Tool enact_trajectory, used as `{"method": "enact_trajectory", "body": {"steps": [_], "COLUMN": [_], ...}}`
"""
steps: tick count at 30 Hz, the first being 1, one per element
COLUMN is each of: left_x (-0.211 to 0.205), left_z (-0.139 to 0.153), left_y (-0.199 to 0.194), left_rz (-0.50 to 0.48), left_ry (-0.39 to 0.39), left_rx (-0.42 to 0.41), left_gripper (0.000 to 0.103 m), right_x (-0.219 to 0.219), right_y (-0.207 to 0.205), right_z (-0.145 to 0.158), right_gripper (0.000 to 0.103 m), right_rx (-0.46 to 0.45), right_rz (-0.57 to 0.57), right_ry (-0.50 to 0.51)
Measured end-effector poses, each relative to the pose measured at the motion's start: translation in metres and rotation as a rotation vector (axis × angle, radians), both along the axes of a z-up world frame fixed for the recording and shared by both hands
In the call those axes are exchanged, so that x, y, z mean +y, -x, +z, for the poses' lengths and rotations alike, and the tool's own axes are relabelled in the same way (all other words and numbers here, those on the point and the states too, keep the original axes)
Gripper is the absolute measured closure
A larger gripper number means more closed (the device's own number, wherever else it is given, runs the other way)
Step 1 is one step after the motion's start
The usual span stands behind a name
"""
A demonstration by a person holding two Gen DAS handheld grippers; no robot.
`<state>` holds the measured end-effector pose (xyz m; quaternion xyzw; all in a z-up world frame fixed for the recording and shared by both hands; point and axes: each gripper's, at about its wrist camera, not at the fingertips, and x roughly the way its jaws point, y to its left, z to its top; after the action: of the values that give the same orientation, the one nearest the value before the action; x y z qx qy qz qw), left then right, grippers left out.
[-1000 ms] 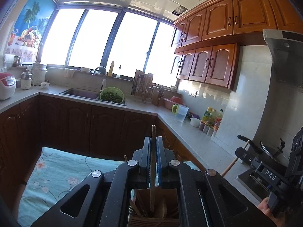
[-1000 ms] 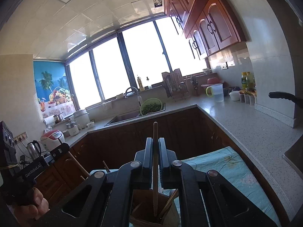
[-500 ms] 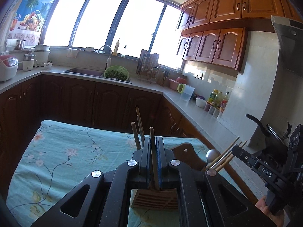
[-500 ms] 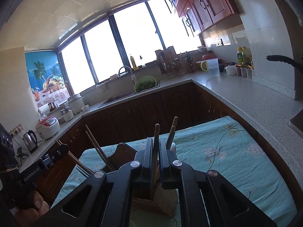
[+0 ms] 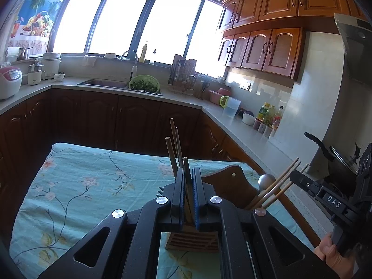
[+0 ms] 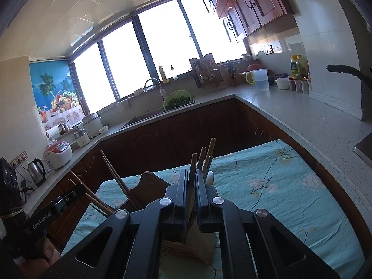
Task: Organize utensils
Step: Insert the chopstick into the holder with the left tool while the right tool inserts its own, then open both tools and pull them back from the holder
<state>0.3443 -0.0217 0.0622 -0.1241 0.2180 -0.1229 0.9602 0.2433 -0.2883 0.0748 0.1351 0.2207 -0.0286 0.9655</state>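
Observation:
My left gripper (image 5: 188,174) is shut on a brown chopstick (image 5: 186,165) held upright over a slatted wooden holder (image 5: 191,241) on the floral cloth. Two more chopsticks (image 5: 174,146) stand in that holder. My right gripper (image 6: 191,179) is shut on another chopstick (image 6: 193,162), upright over the same light wooden holder (image 6: 197,246), beside several standing sticks (image 6: 208,155). A dark wooden holder (image 5: 229,186) to the right holds light chopsticks (image 5: 276,186) and a metal spoon end (image 5: 266,180); in the right wrist view it (image 6: 151,183) sits to the left.
The table carries a turquoise floral cloth (image 5: 81,186). Dark cabinets and a grey counter (image 6: 302,116) ring it, with a sink, a green colander (image 5: 144,84), a pitcher (image 6: 260,79) and bottles. A pan handle (image 5: 318,141) juts at the right.
Both grippers tilted down and lowered their chopsticks toward the slatted holder; the table and both holders came into view. Over the last half second little has moved.

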Motion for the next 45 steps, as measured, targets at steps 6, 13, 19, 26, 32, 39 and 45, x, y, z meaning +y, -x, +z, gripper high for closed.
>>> {"method": "enact_trajectory", "body": {"steps": [6,13,19,26,32,39,45], "left_x": [-0.002,-0.001,0.004,0.010,0.013,0.016,0.032], "left_z": [0.001,0.004,0.013,0.007,-0.007,-0.012,-0.009], "left_y": [0.000,0.002,0.027,0.067,0.105,0.145,0.180], "left_rz": [0.002,0.000,0.020,0.053,0.078,0.088,0.100], "left_ry": [-0.005,-0.001,0.003,-0.008,-0.022,-0.016,0.047], "left_rx": [0.005,0.024,-0.015,-0.032,-0.021,0.007,0.025], "left_gripper": [0.098,0.086,0.066,0.038,0.024,0.021,0.009], "right_x": [-0.001,-0.002,-0.007,-0.013,-0.007,0.007,0.023], "right_y": [0.000,0.005,0.022,0.048,0.073,0.100,0.128], "right_z": [0.000,-0.002,0.003,0.000,-0.014,-0.026,-0.020], "right_gripper": [0.097,0.079,0.043,0.023,0.009,0.002,0.000], "right_rx": [0.003,0.014,-0.017,-0.028,-0.013,0.012,0.001], "right_rz": [0.002,0.003,-0.003,-0.023,-0.016,0.005,0.035], "right_ry": [-0.002,-0.027,-0.056,-0.076,-0.078,-0.074,-0.040]}}
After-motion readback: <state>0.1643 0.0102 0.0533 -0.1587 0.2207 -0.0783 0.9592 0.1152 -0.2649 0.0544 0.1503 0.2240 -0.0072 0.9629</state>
